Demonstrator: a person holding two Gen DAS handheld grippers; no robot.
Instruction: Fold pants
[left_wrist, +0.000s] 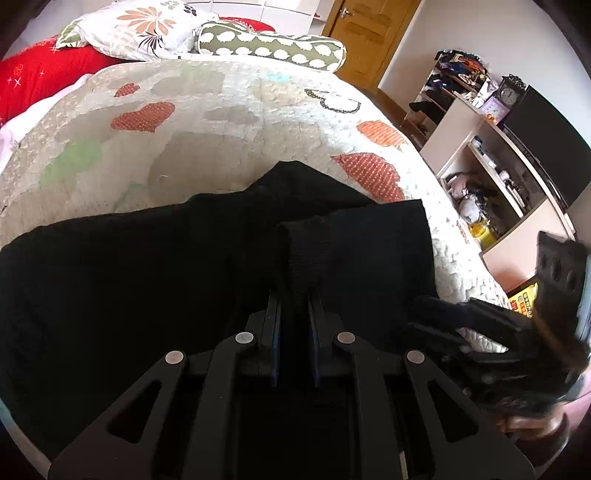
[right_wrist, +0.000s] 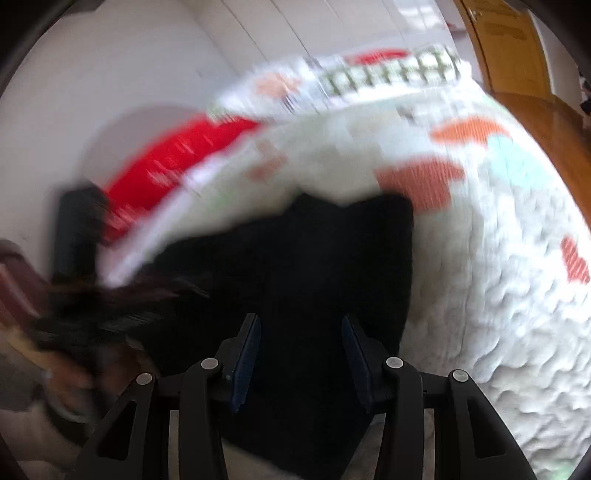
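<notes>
On the quilt (left_wrist: 229, 110), left gripper (left_wrist: 295, 295) pinches black pants (left_wrist: 129, 277); right gripper (right_wrist: 301, 332), spread, empty; 1-sided hold may skew the fold.

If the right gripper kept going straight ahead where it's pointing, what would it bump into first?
Most likely the black fabric pants lying on the white quilted bedspread. The right gripper has its jaws open with the dark cloth directly ahead of them, though the picture is blurry, so depth is uncertain.

Quilt (left_wrist: 229, 122) past pants (left_wrist: 129, 277) bare; pillows (left_wrist: 207, 40) behind.
</notes>
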